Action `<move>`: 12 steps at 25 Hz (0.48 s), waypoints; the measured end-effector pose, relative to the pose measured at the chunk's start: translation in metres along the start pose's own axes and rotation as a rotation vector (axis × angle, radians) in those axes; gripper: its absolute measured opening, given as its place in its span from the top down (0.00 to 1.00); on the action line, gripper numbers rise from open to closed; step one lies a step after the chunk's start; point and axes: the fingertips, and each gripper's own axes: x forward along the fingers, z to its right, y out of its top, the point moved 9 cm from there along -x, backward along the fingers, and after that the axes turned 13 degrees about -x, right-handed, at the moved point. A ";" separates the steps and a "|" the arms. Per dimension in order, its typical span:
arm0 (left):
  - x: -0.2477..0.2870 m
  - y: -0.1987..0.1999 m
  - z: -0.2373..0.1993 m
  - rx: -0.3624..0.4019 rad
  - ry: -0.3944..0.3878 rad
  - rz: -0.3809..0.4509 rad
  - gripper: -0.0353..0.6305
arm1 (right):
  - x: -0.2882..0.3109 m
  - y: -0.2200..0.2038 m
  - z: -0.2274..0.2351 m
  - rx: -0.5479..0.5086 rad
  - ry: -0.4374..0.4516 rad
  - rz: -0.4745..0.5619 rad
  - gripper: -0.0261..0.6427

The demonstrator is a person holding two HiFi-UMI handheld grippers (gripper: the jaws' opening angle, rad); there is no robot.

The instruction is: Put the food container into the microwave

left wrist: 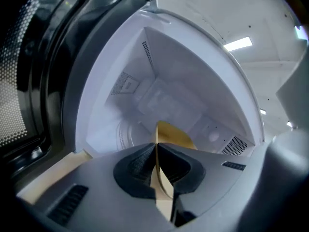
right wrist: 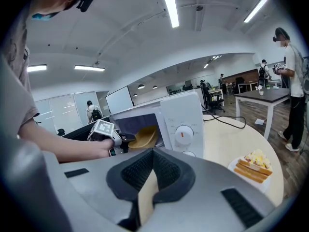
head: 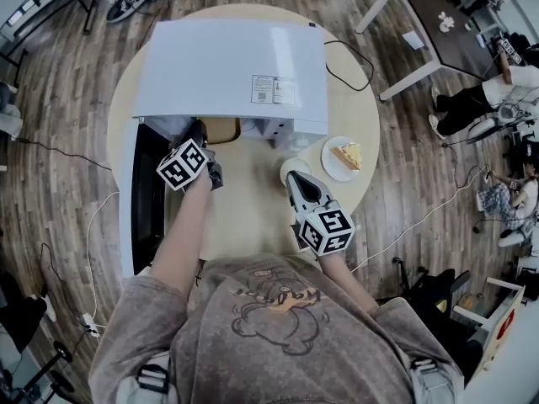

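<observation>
Sweatshirt (head: 253, 310) and forearms are filling the bottom of the head view. Left tool (left wrist: 156, 151) is gripping the container (left wrist: 176, 137) by its thin yellow wall, jaws clamped nearly together, and is holding it in the mouth of the microwave (head: 232, 66), whose door (head: 147, 196) is standing open. Right tool (right wrist: 152, 156) is idling over the bench (head: 253, 213), jaws closed on nothing. Insertion appears under way; the next move is calling for setting the container on the cavity floor, then releasing.
</observation>
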 end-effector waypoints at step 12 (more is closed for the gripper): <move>0.011 0.004 0.001 -0.030 -0.013 -0.007 0.88 | 0.004 -0.004 0.005 0.012 0.003 -0.012 0.96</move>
